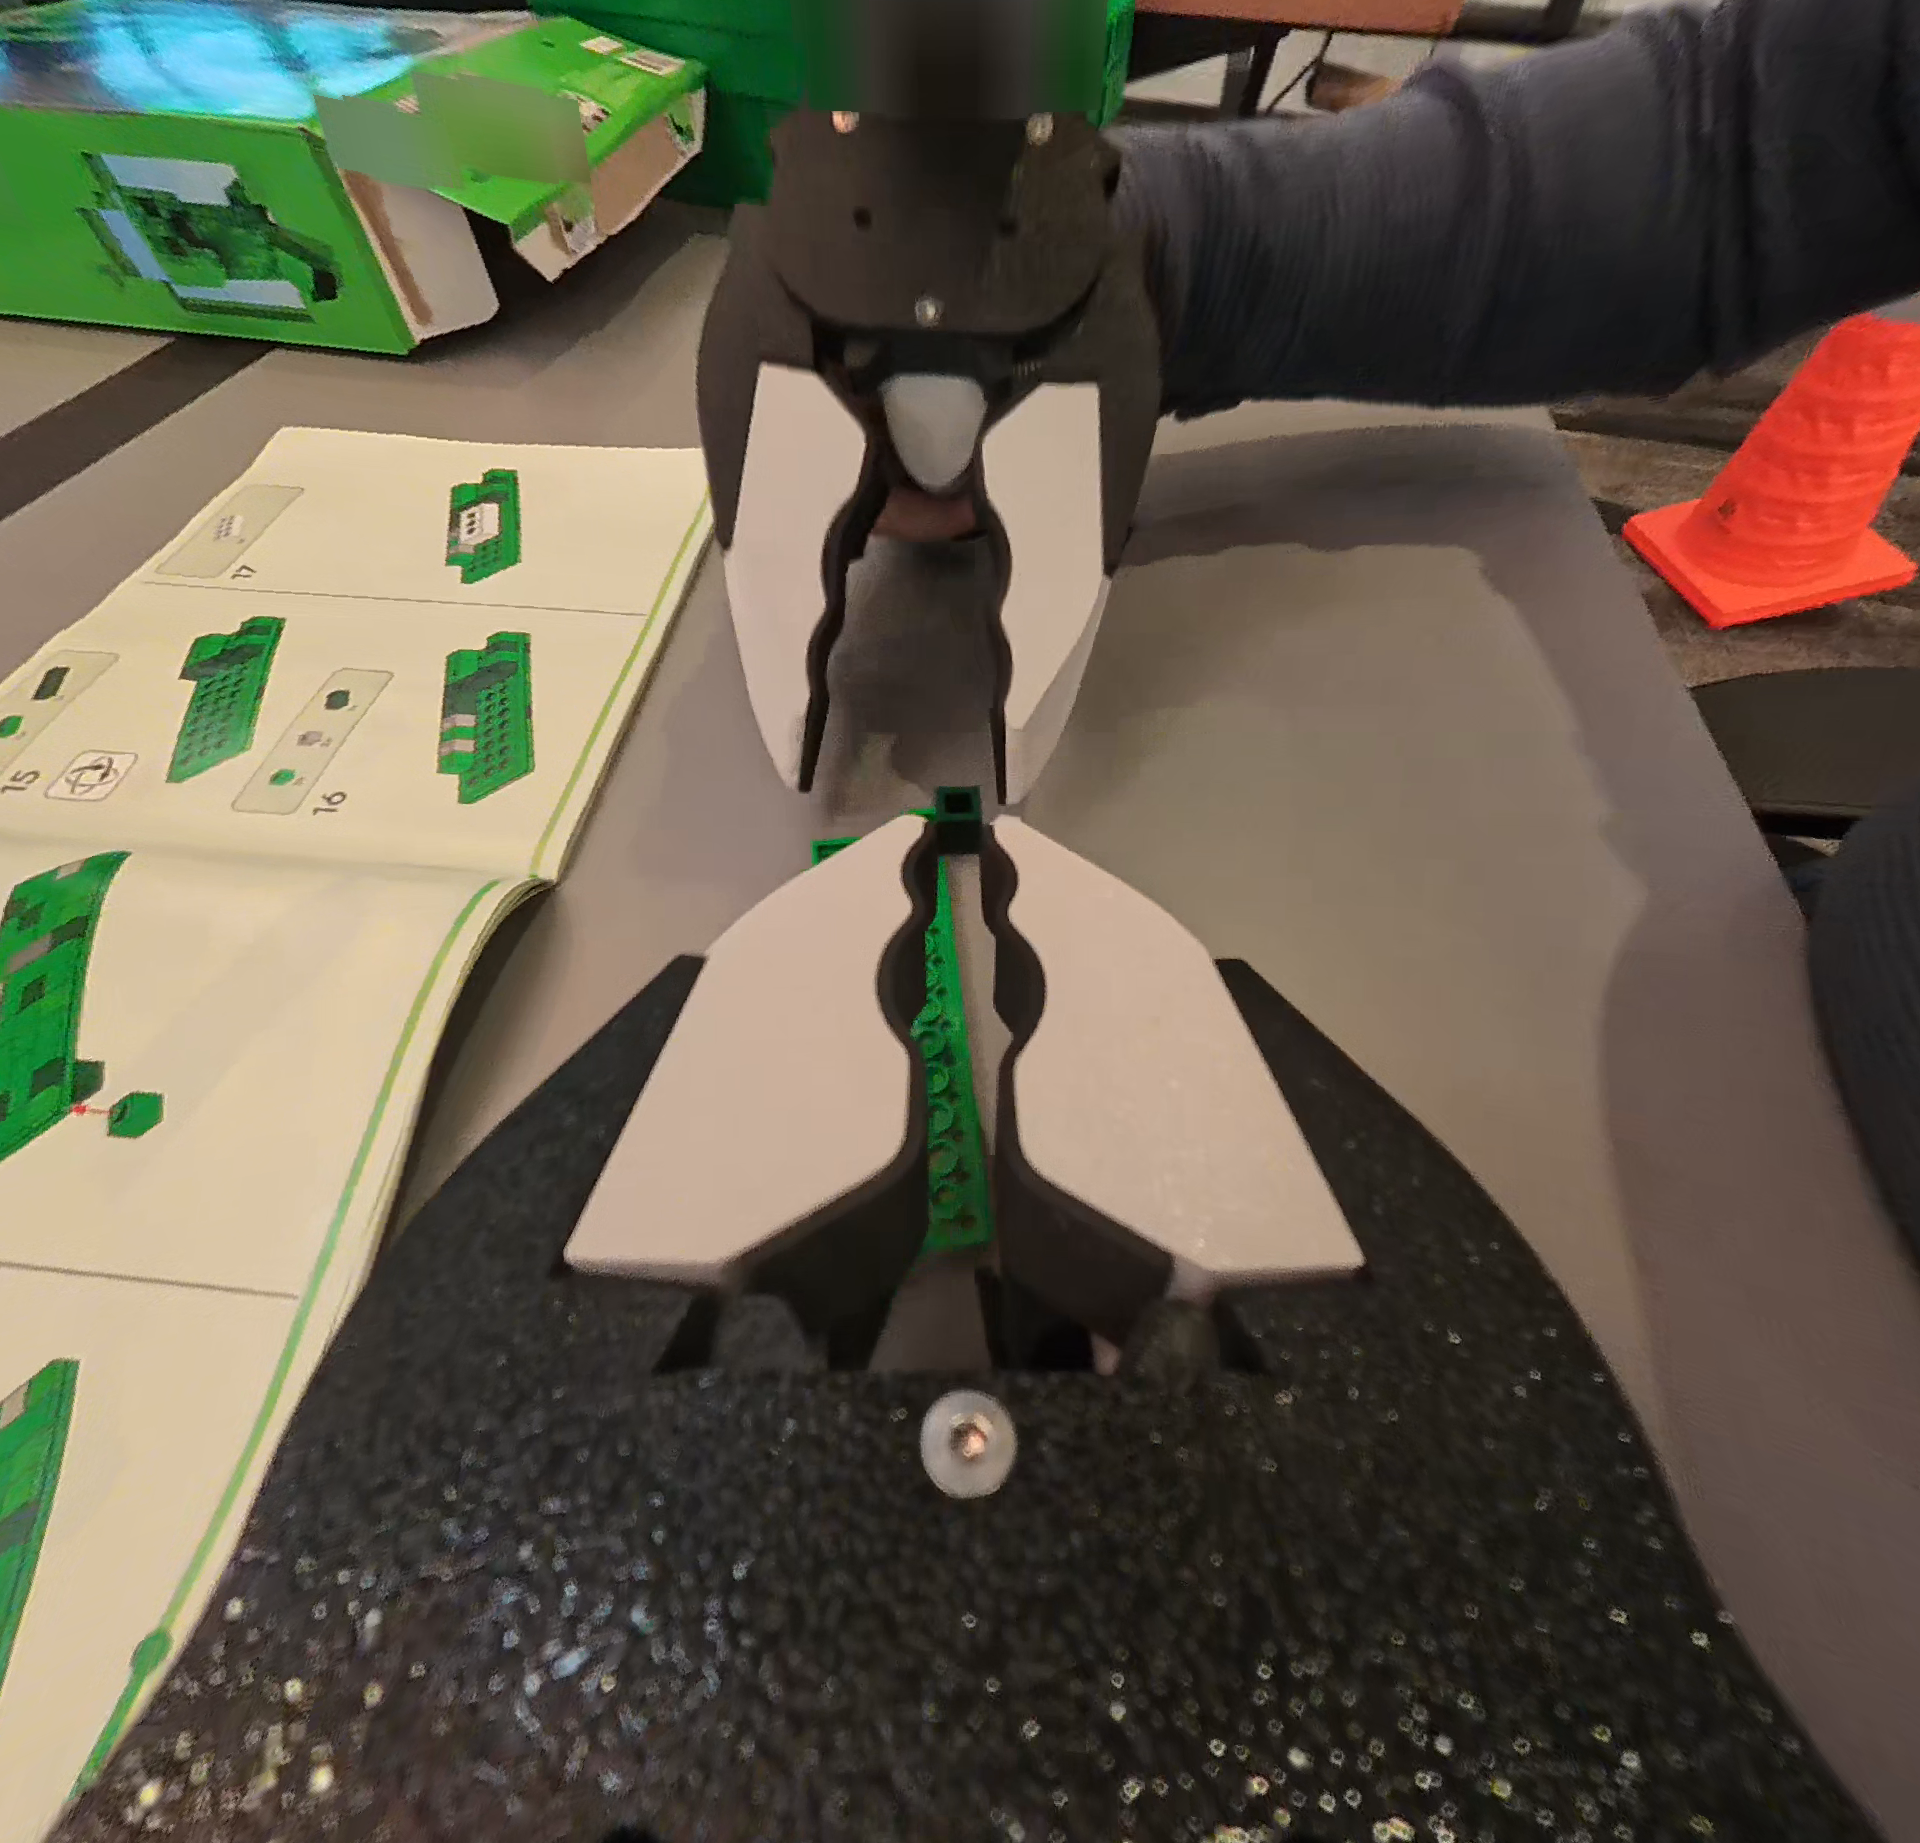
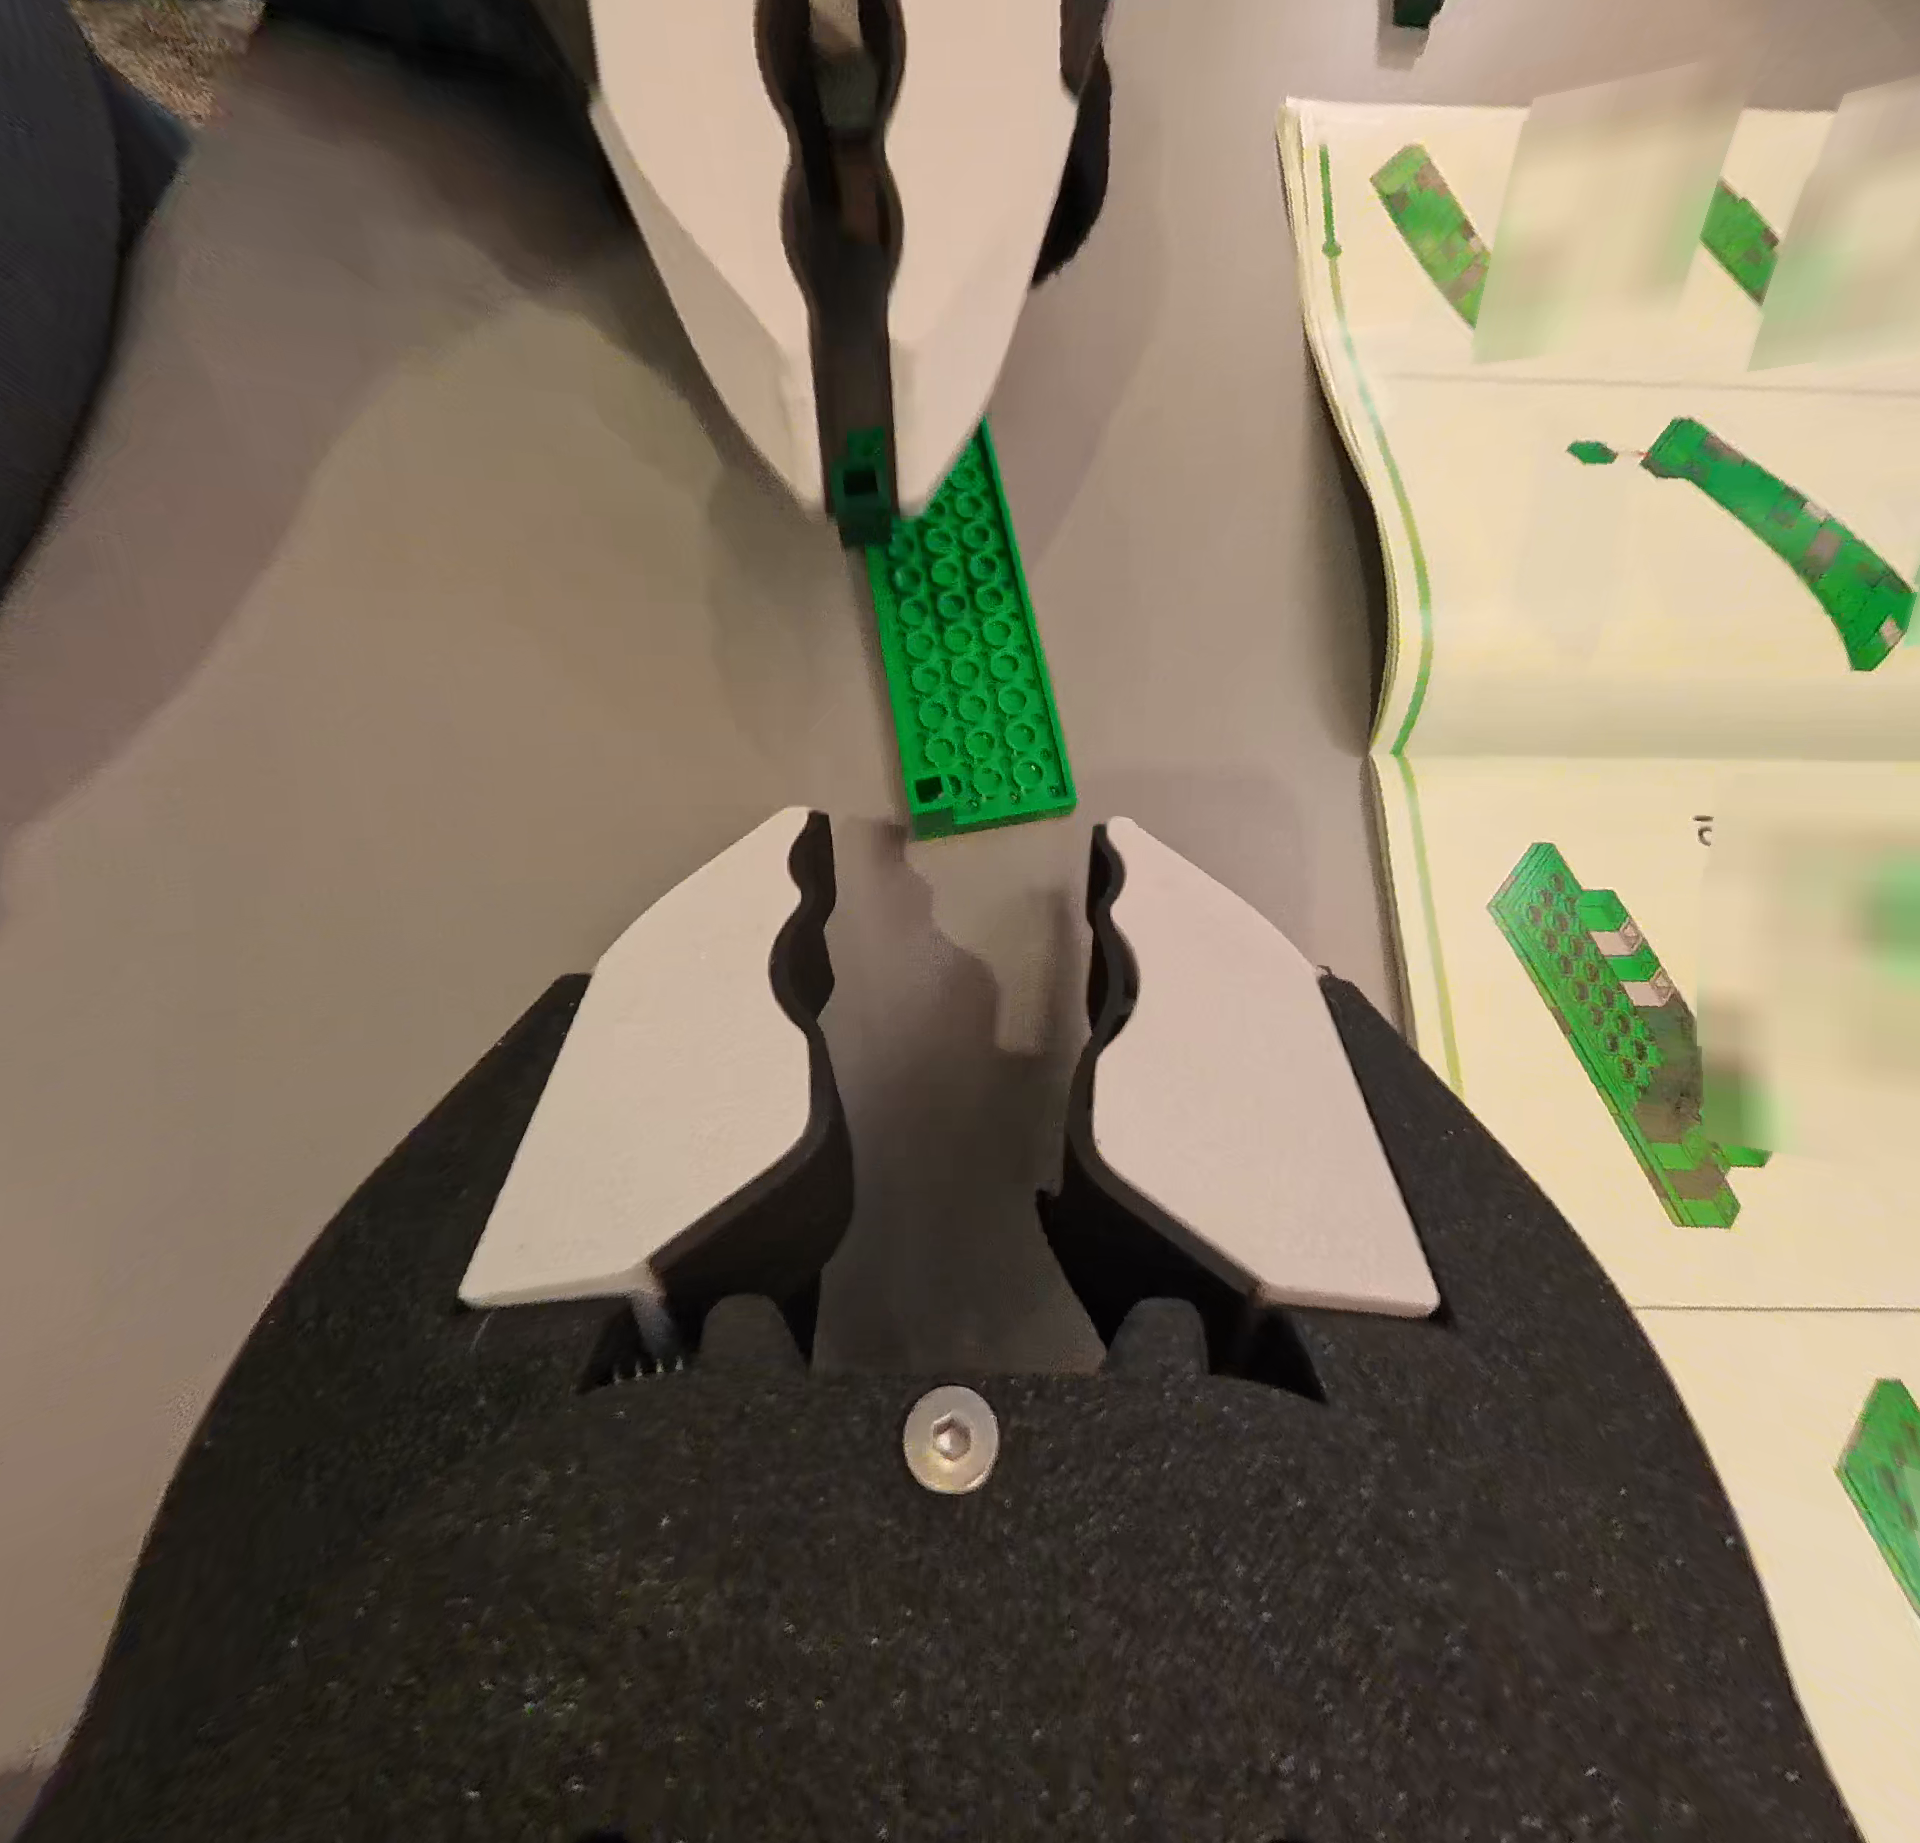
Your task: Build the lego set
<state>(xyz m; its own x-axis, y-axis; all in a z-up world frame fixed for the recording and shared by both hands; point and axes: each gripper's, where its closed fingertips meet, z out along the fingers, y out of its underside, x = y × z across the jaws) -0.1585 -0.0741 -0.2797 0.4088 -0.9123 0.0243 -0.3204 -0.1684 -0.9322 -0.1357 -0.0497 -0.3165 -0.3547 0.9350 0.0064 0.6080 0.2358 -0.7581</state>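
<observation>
centre of the left wrist view: my left gripper (image 1: 956, 837) is clenched on the green plate (image 1: 951, 1118), which runs edge-on up the narrow gap between my fingers (image 1: 790, 1045). a small dark green brick (image 1: 958, 819) sits at the far end of the plate, right at my fingertips. in the right wrist view the same gripper comes down from the top of the frame, tips at the brick (image 2: 862, 489), and the plate (image 2: 966, 650) stretches from there toward lower centre, studs up. a second small dark brick (image 2: 930, 788) sits on its near left corner.

my right gripper (image 2: 961, 837) is released, fingers (image 2: 665, 1087) wide apart, nothing between them. its tips are just short of the plate's near end; can't tell if they touch. in the left wrist view it faces me from upper centre (image 1: 902, 775), held by a hand in a dark sleeve (image 1: 1455, 235) coming in from the upper right.

manual (image 1: 312, 754) lies open on the grey table (image 1: 1351, 806), left side of the left view, right side of the right view (image 2: 1621, 754). green box (image 1: 208, 204) upper left. orange cone (image 1: 1808, 474) at the right edge.
</observation>
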